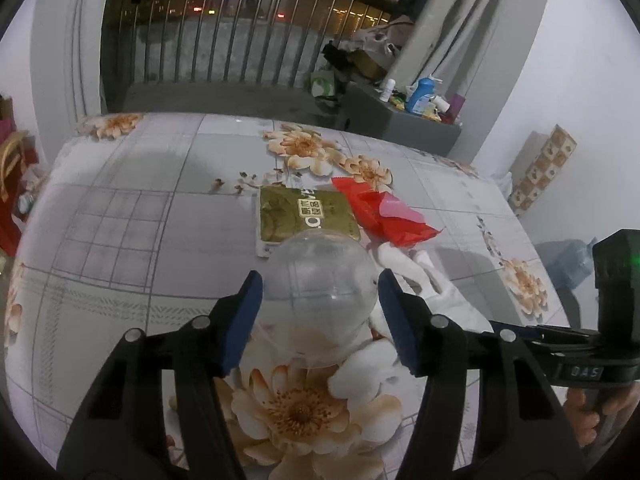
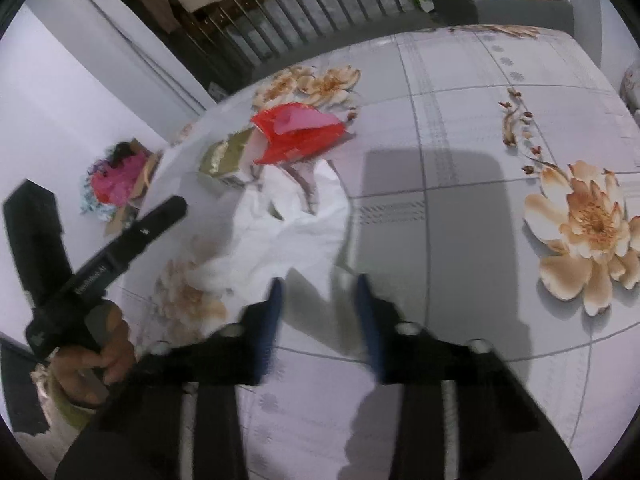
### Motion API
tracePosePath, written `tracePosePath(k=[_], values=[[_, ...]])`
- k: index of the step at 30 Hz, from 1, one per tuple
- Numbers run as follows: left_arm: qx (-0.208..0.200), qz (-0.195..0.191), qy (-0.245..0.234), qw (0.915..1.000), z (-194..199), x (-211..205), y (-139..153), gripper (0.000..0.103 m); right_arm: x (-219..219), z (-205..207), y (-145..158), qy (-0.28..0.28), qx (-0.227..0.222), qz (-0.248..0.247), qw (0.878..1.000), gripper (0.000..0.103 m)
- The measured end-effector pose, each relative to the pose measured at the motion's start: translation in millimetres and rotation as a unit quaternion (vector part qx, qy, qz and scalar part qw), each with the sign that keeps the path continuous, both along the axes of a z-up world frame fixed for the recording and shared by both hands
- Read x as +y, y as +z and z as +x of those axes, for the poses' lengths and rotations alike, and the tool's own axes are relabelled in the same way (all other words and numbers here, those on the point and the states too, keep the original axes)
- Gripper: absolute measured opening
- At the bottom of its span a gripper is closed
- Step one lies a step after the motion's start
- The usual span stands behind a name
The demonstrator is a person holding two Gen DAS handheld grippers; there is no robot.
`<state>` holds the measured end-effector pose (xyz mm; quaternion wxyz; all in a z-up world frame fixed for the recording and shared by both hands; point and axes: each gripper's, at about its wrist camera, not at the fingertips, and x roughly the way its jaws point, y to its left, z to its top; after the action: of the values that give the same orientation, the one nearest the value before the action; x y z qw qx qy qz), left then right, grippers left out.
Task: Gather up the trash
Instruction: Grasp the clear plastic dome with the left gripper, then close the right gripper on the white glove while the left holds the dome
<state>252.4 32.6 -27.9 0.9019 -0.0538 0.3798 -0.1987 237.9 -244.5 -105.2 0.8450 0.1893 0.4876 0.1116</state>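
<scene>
- Lying between the fingers of the left gripper (image 1: 320, 304), the clear plastic bottle (image 1: 318, 292) points its long axis straight ahead, away from the camera, toward the gold packet (image 1: 306, 216) and red wrapper (image 1: 380, 212) on the floral bedspread (image 1: 120, 220).
- The left jaws stand about half open, their blue pads flanking the bottle's sides; whether they press on it cannot be told.
- The right gripper (image 2: 320, 284) hangs just short of the white plastic bag (image 2: 288, 220), jaws narrowed but apart, pinching nothing.
</scene>
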Motion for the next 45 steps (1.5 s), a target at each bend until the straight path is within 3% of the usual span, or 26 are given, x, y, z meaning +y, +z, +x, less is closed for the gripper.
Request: tracePosePath(k=[1,4,12,23,26,29,31,33,45], values=[[-0.002,0.002,0.000,1.0000,-1.3,-0.7,-0.2,0.056,-2.0,-0.3,-2.1,0.001,0.007,0.004,1.000,0.013],[0.002,-0.002,0.000,1.0000,-7.4,-0.5,0.9,0.055,-10.9,-5.7,-5.7,-0.002,0.017,0.023,1.000,0.007],[0.018,0.000,-0.031,0.9994,-63.1,-3.6,3.5,0.055,-21.5,-51.5,-6.9,-0.012,0.035,0.031,0.999,0.005],[0.046,-0.006,-0.088,0.9951,-160.1,-11.5,-0.6,0.055,-57.0,-151.6,-4.9,-0.053,0.075,0.043,0.995,0.006],[0.036,0.000,-0.085,0.9957,-166.6,-14.0,0.7,0.065,-60.0,-158.7,-4.0,-0.058,0.070,0.053,0.994,0.007],[0.026,0.021,-0.081,0.9961,-168.8,-19.4,1.7,0.070,-59.8,-157.0,-2.5,-0.059,0.066,0.058,0.994,0.016],[0.018,0.036,-0.082,0.9958,-168.3,-23.0,1.4,0.073,-57.6,-155.9,0.0,-0.057,0.058,0.056,0.995,0.032],[0.016,0.046,-0.082,0.9954,-165.7,-25.8,-1.2,0.073,-53.6,-155.4,3.8,-0.050,0.046,0.045,0.997,0.040],[0.006,0.111,-0.072,0.9911,-166.4,-51.6,-18.5,0.073,-28.6,-145.3,-0.3,-0.020,0.028,-0.032,0.999,0.042]])
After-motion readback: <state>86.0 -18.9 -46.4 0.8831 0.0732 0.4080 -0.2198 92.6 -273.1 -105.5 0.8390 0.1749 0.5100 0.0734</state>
